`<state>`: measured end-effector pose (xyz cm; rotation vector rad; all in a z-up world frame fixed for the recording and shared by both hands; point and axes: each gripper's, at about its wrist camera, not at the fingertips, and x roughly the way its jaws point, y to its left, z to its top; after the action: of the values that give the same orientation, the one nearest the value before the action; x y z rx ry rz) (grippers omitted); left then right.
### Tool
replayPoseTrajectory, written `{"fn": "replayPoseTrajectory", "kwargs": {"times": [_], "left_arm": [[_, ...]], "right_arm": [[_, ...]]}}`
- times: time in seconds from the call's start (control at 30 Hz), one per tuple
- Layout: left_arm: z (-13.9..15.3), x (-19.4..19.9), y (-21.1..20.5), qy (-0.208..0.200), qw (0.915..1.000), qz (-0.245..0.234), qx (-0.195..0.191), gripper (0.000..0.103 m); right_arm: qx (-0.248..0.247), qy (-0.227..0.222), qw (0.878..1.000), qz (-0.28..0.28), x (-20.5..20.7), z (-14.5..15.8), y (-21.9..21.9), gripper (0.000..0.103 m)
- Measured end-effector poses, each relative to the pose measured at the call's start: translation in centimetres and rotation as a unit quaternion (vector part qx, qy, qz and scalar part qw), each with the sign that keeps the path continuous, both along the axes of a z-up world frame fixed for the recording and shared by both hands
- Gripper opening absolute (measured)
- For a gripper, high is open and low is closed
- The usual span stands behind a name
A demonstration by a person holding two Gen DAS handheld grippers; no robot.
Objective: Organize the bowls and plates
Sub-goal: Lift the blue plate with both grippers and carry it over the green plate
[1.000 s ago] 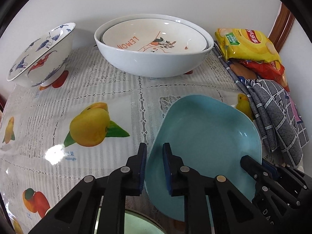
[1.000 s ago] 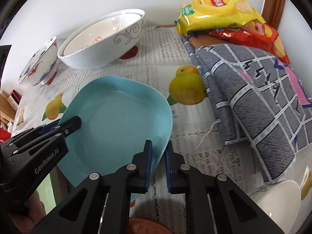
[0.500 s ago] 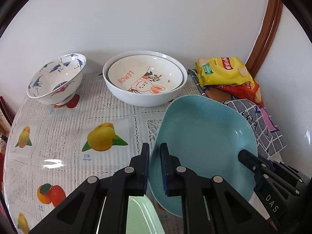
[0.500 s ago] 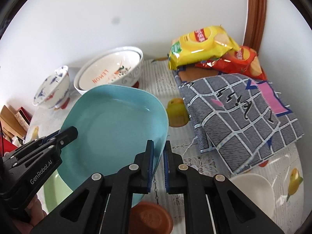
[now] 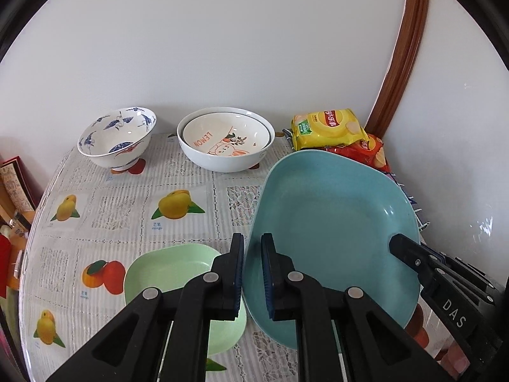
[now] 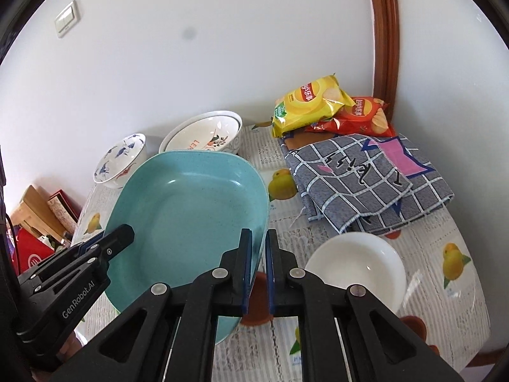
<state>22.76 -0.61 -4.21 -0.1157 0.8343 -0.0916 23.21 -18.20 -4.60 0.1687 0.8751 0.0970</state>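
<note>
A large blue plate hangs tilted above the table, held from both sides. My left gripper is shut on its left rim, and my right gripper is shut on the opposite rim. The plate fills the middle of the right wrist view, where the left gripper shows at its far edge. A pale green plate lies on the table below the left gripper. A white bowl with a lemon-print bowl nested inside stands at the back, beside a blue-patterned bowl.
A small white bowl and a reddish-brown dish sit under the right gripper. Chip bags and a folded checked cloth fill the back right corner. The fruit-print tablecloth ends at a wall behind.
Both grippers have risen and pulled back with the blue plate between them. The green plate, the white bowl and the brown dish have come into view beneath.
</note>
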Motion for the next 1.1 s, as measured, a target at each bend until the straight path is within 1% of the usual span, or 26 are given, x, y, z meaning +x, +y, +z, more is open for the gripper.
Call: {"fn": "replayPoseTrajectory", "kwargs": {"times": [0.23, 0.5, 0.77, 1.1], "left_arm": [[1.4, -3.0, 0.2, -0.014, 0.9999, 0.005, -0.006, 0.011], [2.3, -5.5, 0.4, -0.025, 0.9997, 0.007, -0.007, 0.011], [2.8, -6.8, 1.1, -0.031, 0.9994, 0.009, -0.011, 0.011], [3.7, -7.6, 2.0, -0.043, 0.9989, 0.017, -0.01, 0.011]], "right_arm": [[0.001, -0.015, 1.0, 0.001, -3.3, 1.7, -0.1, 0.008], [0.01, -0.022, 1.0, 0.001, -5.6, 2.4, -0.1, 0.007], [0.011, -0.031, 0.999, 0.003, -7.0, 3.1, 0.6, 0.007], [0.009, -0.041, 0.999, 0.01, -7.5, 3.7, 1.7, 0.007]]}}
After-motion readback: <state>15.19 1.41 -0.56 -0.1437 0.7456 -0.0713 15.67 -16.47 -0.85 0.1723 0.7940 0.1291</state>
